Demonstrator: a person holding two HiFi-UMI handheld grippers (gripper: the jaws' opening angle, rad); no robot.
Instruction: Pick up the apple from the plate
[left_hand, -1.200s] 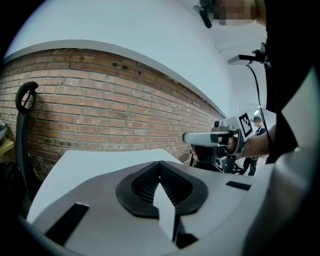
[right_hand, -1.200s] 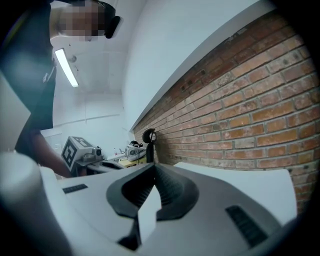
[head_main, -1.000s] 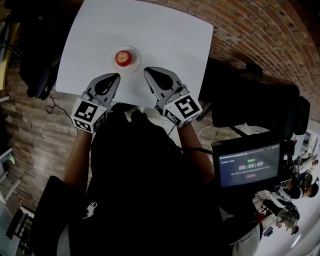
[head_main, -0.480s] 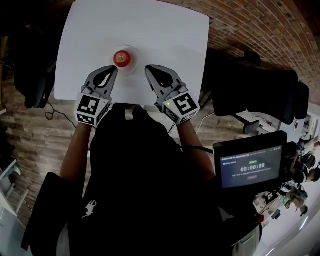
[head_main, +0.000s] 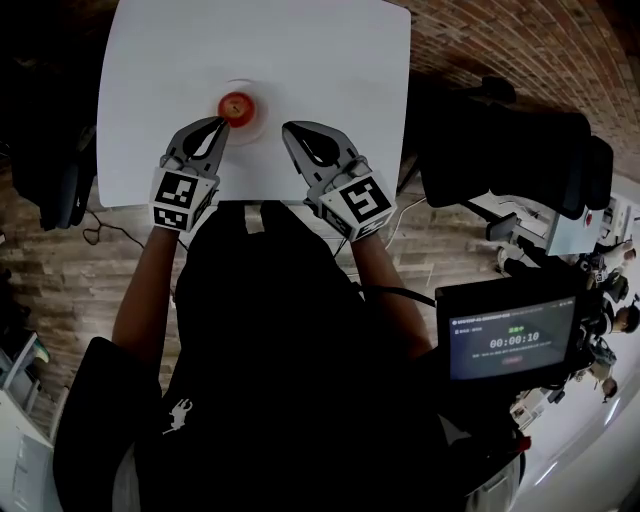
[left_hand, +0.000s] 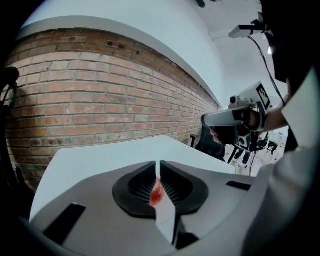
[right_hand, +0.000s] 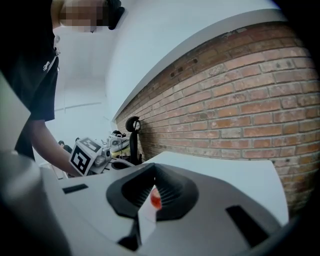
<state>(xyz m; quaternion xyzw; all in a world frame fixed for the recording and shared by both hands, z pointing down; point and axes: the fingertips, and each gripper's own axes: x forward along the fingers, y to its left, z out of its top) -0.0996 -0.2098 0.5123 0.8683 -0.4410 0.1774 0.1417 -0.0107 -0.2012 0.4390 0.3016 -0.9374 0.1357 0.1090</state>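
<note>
Sitting on plate (head_main: 258, 114), apple (head_main: 235, 105) lies near front of white bench (head_main: 330, 60). Left tool (head_main: 219, 123): jaws together, empty, tips at plate's rim. Right tool (head_main: 288, 131): jaws together, empty, just beside plate.

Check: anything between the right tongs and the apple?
Nothing in the way. In the head view, only bare white table and the plate rim lie between the right tongs and the apple; the tongs' tip is off the plate.

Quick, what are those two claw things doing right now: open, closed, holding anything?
Left gripper: closed, holding nothing.
Right gripper: closed, holding nothing.
</note>
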